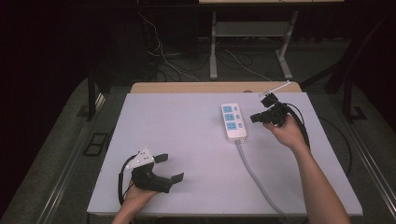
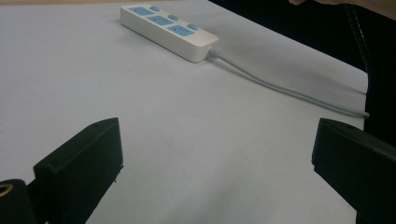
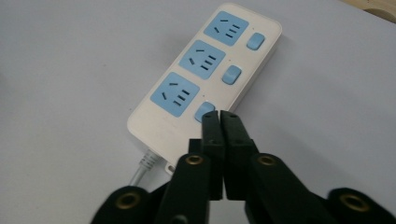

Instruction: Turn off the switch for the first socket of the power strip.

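The white power strip (image 1: 233,122) lies at the table's (image 1: 187,140) 1 o'clock area, the right gripper (image 1: 256,117), jaws pressed together and empty, just beside its switch side, the left gripper (image 1: 170,168) wide apart at 7 o'clock.

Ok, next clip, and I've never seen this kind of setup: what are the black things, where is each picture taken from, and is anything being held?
No robot here: a person holds a black two-jaw gripper in each hand. The high view looks down on the table. The other two pictures come from cameras riding on the grippers. A white power strip with three blue sockets and its grey cable lies on the table. The left gripper sits open near the front edge, holding nothing. The right gripper is shut, empty, its tip at the strip's nearest blue switch; contact is unclear.
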### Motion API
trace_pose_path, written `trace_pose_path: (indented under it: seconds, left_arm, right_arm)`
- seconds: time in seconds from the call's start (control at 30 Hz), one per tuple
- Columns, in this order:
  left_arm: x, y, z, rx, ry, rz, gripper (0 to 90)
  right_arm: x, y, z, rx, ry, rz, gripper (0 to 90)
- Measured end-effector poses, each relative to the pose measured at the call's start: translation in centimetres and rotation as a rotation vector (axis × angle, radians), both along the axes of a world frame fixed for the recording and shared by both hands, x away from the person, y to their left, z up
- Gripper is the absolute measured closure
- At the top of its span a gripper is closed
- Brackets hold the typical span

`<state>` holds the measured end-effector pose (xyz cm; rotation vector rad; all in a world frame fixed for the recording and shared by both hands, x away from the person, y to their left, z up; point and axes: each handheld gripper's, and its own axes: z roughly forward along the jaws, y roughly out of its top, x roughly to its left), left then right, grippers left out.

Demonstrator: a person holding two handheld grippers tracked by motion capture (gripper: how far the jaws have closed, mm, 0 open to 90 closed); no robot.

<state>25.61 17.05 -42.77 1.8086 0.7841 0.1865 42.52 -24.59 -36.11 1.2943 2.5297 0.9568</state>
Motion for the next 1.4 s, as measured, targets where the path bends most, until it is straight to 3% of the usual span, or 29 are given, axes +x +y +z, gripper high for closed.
trace_pose_path:
  seconds: [0.13,0.27,0.3,0.33,0.37,0.4,0.47,0.5,0.6,0.63,1.4]
  left_arm:
    - [0.0,0.0,0.0,0.0,-0.001,0.001,0.6]
    - [0.0,0.0,0.0,-0.003,0.0,0.002,0.6]
    - [0.0,0.0,0.0,-0.004,0.0,0.003,0.6]
    - [0.0,0.1,0.0,-0.005,0.0,0.004,0.6]
    - [0.0,0.1,0.0,-0.005,0.0,0.003,0.6]
    - [0.0,0.1,0.0,-0.005,0.0,0.004,0.6]
    - [0.0,0.1,0.0,-0.006,0.001,0.005,0.6]
    - [0.0,0.1,0.0,-0.005,0.001,0.004,0.6]
    - [0.0,0.0,0.0,-0.004,0.0,0.003,0.6]
    - [0.0,0.0,0.0,-0.004,0.0,0.004,0.6]
    - [0.0,0.0,0.0,0.0,0.002,0.006,0.6]
  right_arm:
    - [-0.5,-0.1,0.5,0.013,-0.006,-0.005,76.0]
    - [-1.4,-0.4,1.1,0.045,-0.038,-0.042,50.6]
    - [-1.4,-0.4,1.1,0.045,-0.038,-0.042,50.6]
    - [-1.7,-0.6,1.1,0.071,-0.031,-0.059,38.8]
    - [-1.7,-0.6,1.1,0.071,-0.031,-0.059,38.8]
    - [-2.1,-0.9,1.1,0.097,-0.025,-0.07,27.3]
    - [-2.5,-1.2,1.0,0.142,-0.02,-0.07,15.9]
    - [-2.7,-1.4,1.0,0.168,-0.012,-0.068,11.0]
    - [-3.3,-1.7,0.8,0.199,-0.01,-0.067,9.0]
    - [-3.5,-1.8,0.8,0.206,-0.007,-0.061,1.8]
    - [-8.9,-3.7,-0.5,0.278,-0.045,-0.016,0.5]
